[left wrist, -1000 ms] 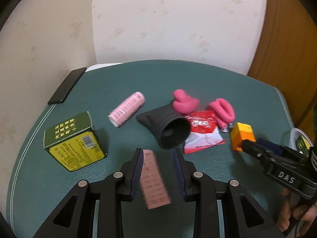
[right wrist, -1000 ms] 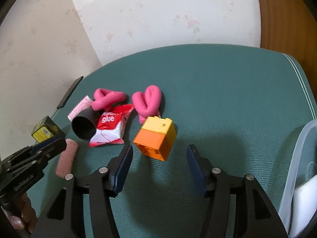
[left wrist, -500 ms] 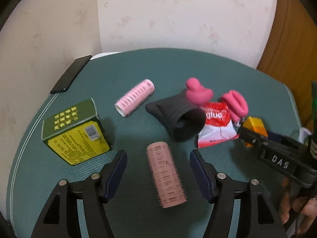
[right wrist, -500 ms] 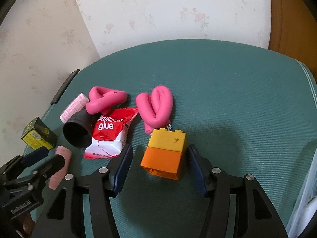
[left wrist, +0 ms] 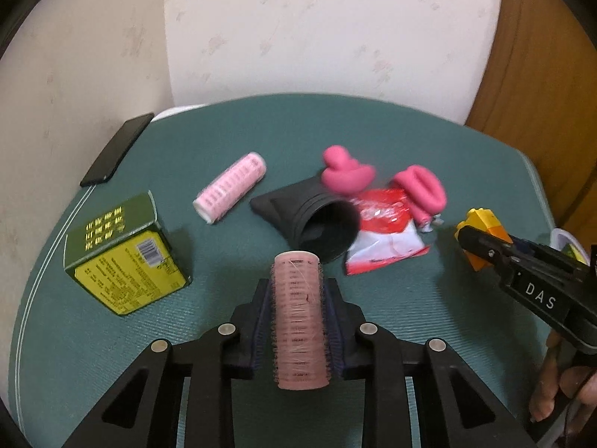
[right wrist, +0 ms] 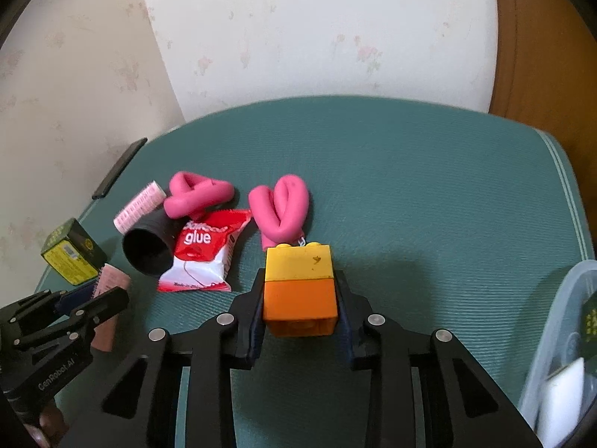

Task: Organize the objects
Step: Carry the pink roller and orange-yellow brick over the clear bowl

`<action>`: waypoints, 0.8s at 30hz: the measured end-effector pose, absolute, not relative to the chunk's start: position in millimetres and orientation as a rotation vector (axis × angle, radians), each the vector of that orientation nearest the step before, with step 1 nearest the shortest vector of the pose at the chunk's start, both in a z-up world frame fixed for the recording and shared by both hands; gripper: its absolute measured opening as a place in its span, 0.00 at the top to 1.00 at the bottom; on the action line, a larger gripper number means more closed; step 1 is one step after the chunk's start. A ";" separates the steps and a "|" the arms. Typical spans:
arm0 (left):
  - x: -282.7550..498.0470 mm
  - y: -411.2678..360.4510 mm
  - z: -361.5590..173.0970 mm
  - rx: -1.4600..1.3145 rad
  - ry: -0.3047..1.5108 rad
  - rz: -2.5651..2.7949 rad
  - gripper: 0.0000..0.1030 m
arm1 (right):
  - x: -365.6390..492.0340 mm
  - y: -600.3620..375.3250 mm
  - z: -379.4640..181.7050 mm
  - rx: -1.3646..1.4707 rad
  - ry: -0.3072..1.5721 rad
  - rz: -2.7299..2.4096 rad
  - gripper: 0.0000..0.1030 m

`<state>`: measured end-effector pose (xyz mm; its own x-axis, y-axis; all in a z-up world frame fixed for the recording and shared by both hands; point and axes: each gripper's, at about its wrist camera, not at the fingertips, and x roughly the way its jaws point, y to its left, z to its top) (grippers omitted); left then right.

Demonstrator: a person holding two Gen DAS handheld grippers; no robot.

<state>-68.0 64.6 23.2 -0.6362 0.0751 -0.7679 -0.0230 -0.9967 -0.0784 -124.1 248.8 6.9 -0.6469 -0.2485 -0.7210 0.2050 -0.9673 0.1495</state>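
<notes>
Clear bin [right wrist: 559,321] holds green box [right wrist: 591,317], white item [right wrist: 563,395].

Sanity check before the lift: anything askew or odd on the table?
Mostly normal clutter. The black funnel-shaped nozzle lies tipped on its side, with the red glue packet resting against its mouth. A small dark mark shows on the yellow-orange block.

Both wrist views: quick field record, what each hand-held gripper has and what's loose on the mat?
left hand-held gripper: shut on dusty-pink hair roller
right hand-held gripper: shut on yellow-orange block stack
loose on green mat: light-pink hair roller, black funnel-shaped nozzle, glue packet, two pink foam twists, green-yellow box
mat edge: black phone
far right: clear bin
</notes>
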 end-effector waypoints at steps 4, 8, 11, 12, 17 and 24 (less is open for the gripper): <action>-61.4 74.4 32.9 -1.233 -0.076 2.771 0.71 | -116.2 248.8 20.5 1.112 -0.117 -2.681 0.68; -56.8 82.7 40.1 -1.181 -0.060 2.755 0.71 | -106.5 249.8 28.7 1.066 -0.140 -2.724 0.68; -54.0 87.1 43.4 -1.160 -0.056 2.745 0.71 | -99.0 254.8 30.1 1.054 -0.163 -2.743 0.68; -52.1 90.7 44.7 -1.155 -0.057 2.744 0.71 | -94.8 264.4 32.1 1.047 -0.167 -2.750 0.68; -46.3 102.2 47.7 -1.130 -0.032 2.723 0.71 | -77.8 281.2 40.8 0.999 -0.149 -2.816 0.68; -42.3 119.7 44.4 -1.131 0.037 2.693 0.71 | -59.6 310.1 46.5 0.974 -0.230 -2.862 0.68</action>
<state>-42.3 119.7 44.4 -0.6798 0.1918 -0.7079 -0.2110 -0.9755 -0.0617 -59.6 310.1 46.5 -0.7883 -0.1517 -0.5963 0.0545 -0.9825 0.1779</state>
